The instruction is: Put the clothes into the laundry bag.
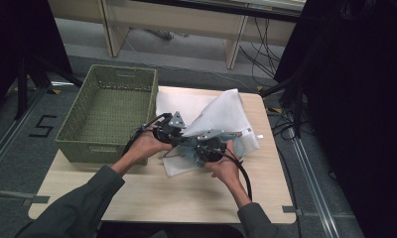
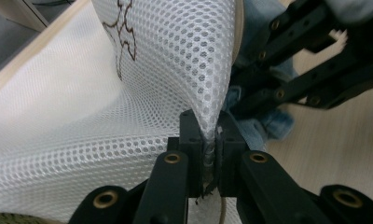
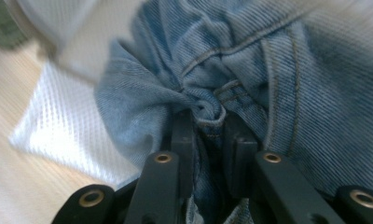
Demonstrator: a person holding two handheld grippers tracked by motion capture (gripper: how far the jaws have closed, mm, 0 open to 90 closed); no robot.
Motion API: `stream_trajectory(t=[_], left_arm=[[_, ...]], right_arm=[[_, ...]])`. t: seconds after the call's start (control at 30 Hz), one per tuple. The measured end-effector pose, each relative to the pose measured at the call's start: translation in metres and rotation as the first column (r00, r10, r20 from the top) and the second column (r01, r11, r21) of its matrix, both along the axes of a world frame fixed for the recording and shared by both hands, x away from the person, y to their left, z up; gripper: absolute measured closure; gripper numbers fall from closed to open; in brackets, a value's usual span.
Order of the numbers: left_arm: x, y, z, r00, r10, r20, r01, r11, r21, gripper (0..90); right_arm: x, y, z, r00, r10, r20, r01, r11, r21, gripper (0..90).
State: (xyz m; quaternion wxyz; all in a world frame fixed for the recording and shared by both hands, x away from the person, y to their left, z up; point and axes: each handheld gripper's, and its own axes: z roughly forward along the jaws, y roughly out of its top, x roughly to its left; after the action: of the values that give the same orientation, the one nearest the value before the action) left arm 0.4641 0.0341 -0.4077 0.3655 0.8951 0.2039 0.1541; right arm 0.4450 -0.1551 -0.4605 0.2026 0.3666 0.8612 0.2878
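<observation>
A white mesh laundry bag [image 1: 219, 114] lies on the wooden table [image 1: 186, 193], one flap lifted up. My left gripper [image 1: 172, 130] is shut on the bag's edge; the left gripper view shows the mesh [image 2: 166, 70] pinched between the jaws of the left gripper [image 2: 207, 126]. A blue denim garment [image 3: 268, 70] sits at the bag's mouth. My right gripper [image 3: 208, 123] is shut on a bunched fold of that denim. From above, the right gripper [image 1: 209, 148] is close beside the left one, with a little denim [image 1: 189, 148] showing between them.
A green woven basket [image 1: 77, 144] stands on the table's left part, right next to the bag. The table's front strip lies under the person's forearms. Black stands and cables surround the table on the floor.
</observation>
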Motion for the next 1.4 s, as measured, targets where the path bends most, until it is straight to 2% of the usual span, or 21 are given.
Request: stream_trajectory(t=[0.03,0.1,0.23,0.37,0.43,0.53,0.57,0.63,0.7,0.77,0.8,0.87,0.97,1.0,1.07,1.1,1.17,1.23,1.27,1.3,1.4], left_arm=[[0.000,-0.001,-0.003,1.0000,0.002,-0.007,-0.002,1.0000,0.001,83.1],[0.000,-0.002,-0.006,1.0000,-0.002,0.001,0.002,1.0000,0.009,82.2],[-0.001,-0.004,-0.010,0.9999,0.003,0.014,-0.003,0.9997,0.022,77.5],[-0.003,-0.004,-0.016,0.9992,0.009,0.039,-0.010,0.9998,0.018,63.5],[-0.009,-0.001,-0.015,0.9982,0.023,0.056,-0.024,0.9996,0.014,56.4],[-0.027,0.003,-0.010,0.9948,0.029,0.097,-0.029,0.9996,-0.001,53.4],[-0.034,0.005,-0.010,0.9936,0.025,0.110,-0.027,0.9996,0.014,52.0],[-0.049,0.008,-0.018,0.9972,0.015,0.073,-0.016,0.9999,0.005,54.5],[-0.061,0.010,-0.028,0.9973,0.021,0.071,-0.022,0.9997,0.010,54.5],[-0.067,0.009,-0.039,0.9997,0.010,0.022,-0.010,0.9997,0.023,52.8],[-0.068,0.008,-0.044,0.9999,0.009,0.012,-0.010,0.9993,0.037,51.8],[-0.063,0.005,-0.056,0.9993,0.036,0.002,-0.037,0.9978,0.056,50.6],[-0.052,0.002,-0.073,0.9967,0.072,-0.036,-0.070,0.9961,0.052,49.9],[-0.049,0.002,-0.077,0.9965,0.073,-0.042,-0.069,0.9949,0.073,49.5],[-0.043,-0.002,-0.085,0.9952,0.092,-0.033,-0.090,0.9933,0.073,48.5],[-0.040,-0.002,-0.089,0.9956,0.086,-0.036,-0.083,0.9937,0.075,48.7],[-0.038,-0.003,-0.095,0.9938,0.072,-0.085,-0.065,0.9951,0.075,52.3],[-0.037,-0.001,-0.098,0.9895,0.070,-0.126,-0.067,0.9974,0.027,60.3],[-0.036,-0.002,-0.097,0.9892,0.079,-0.123,-0.076,0.9966,0.031,65.6],[-0.037,-0.002,-0.096,0.9896,0.078,-0.120,-0.073,0.9961,0.051,75.7],[-0.043,-0.005,-0.094,0.9939,0.040,-0.103,-0.031,0.9952,0.092,85.9]], right_arm=[[-0.001,0.001,-0.005,0.9998,-0.001,-0.022,0.002,1.000,0.006,77.6],[-0.001,0.000,-0.006,1.0000,0.003,0.006,-0.003,1.000,0.010,77.4],[-0.002,-0.001,-0.002,1.0000,0.005,-0.004,-0.005,1.000,0.026,77.2],[-0.002,-0.002,-0.002,1.0000,-0.001,-0.003,0.001,0.999,0.049,77.2],[-0.002,-0.004,-0.001,0.9999,0.004,-0.010,-0.003,0.999,0.047,77.1],[-0.001,-0.005,-0.001,1.0000,0.008,-0.003,-0.007,0.998,0.058,77.0],[-0.001,-0.006,-0.002,0.9999,0.010,-0.005,-0.010,0.998,0.062,76.9],[0.000,-0.005,-0.004,0.9999,0.006,0.008,-0.007,0.997,0.073,76.9],[-0.002,-0.005,-0.001,0.9994,-0.005,-0.034,0.008,0.997,0.077,76.9],[-0.001,-0.006,-0.001,0.9995,0.004,-0.030,-0.002,0.997,0.077,76.9],[-0.001,-0.006,-0.001,0.9996,0.004,-0.029,-0.001,0.997,0.078,76.9],[0.000,-0.005,-0.004,0.9999,0.007,0.013,-0.008,0.997,0.075,76.9],[0.000,-0.006,-0.001,0.9998,0.008,-0.020,-0.006,0.997,0.071,76.9],[-0.001,-0.005,-0.001,0.9995,-0.002,-0.032,0.004,0.997,0.081,76.9],[-0.001,-0.005,0.000,0.9995,-0.001,-0.032,0.003,0.997,0.081,76.8],[-0.001,-0.005,0.000,0.9995,0.000,-0.032,0.002,0.997,0.081,76.9],[0.000,-0.006,-0.002,0.9998,0.009,-0.020,-0.008,0.997,0.082,76.8],[0.000,-0.006,-0.001,0.9997,0.008,-0.023,-0.006,0.996,0.087,76.9],[0.000,-0.006,-0.001,0.9995,0.010,-0.029,-0.007,0.996,0.092,76.9],[0.000,-0.006,-0.001,0.9996,0.009,-0.028,-0.006,0.996,0.090,76.9],[-0.001,-0.006,0.000,0.9996,0.002,-0.029,0.001,0.996,0.088,76.9]])
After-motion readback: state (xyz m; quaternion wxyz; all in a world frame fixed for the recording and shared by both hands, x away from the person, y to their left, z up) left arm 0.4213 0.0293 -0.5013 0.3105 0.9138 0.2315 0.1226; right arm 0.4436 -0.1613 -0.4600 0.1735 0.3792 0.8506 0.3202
